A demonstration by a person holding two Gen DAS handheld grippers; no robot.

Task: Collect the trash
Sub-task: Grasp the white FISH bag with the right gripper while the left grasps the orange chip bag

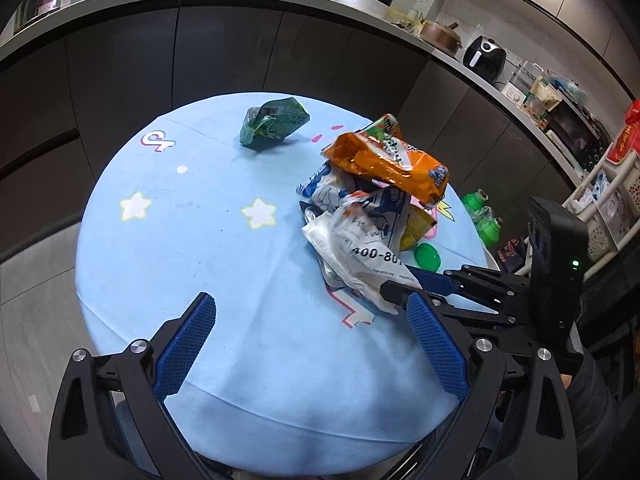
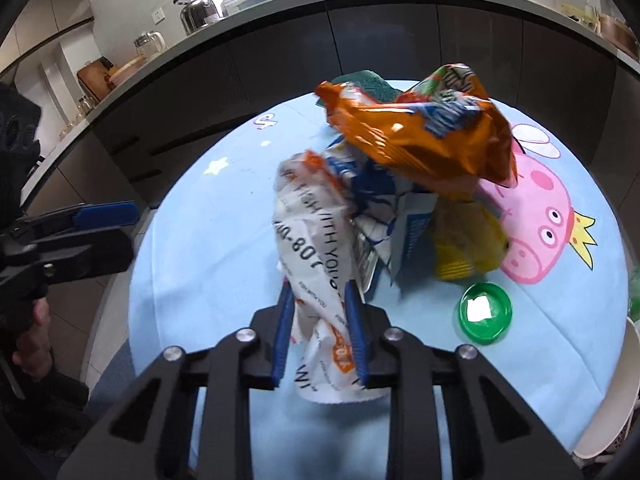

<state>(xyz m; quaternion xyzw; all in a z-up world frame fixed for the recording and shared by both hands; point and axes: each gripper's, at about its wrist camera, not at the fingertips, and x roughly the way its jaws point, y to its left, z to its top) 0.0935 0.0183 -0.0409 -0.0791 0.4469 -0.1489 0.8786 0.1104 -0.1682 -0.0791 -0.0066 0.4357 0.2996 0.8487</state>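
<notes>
A heap of trash lies on the round blue table (image 1: 200, 248): a white printed wrapper (image 2: 316, 248), a blue-and-white wrapper (image 2: 384, 208), an orange snack bag (image 2: 416, 140) on top and a yellow wrapper (image 2: 468, 244). My right gripper (image 2: 318, 300) is shut on the white wrapper's near end; it also shows in the left wrist view (image 1: 400, 290). My left gripper (image 1: 312, 312) is open and empty above the table's near side, left of the heap. A green snack bag (image 1: 274, 120) lies alone at the far side.
A green lid (image 2: 486, 314) lies on the table right of the heap. A white chair (image 2: 612, 392) stands at the right edge. Green bottles (image 1: 484, 216) lie on the floor beyond the table. Dark kitchen cabinets (image 1: 224, 48) and a cluttered counter curve behind.
</notes>
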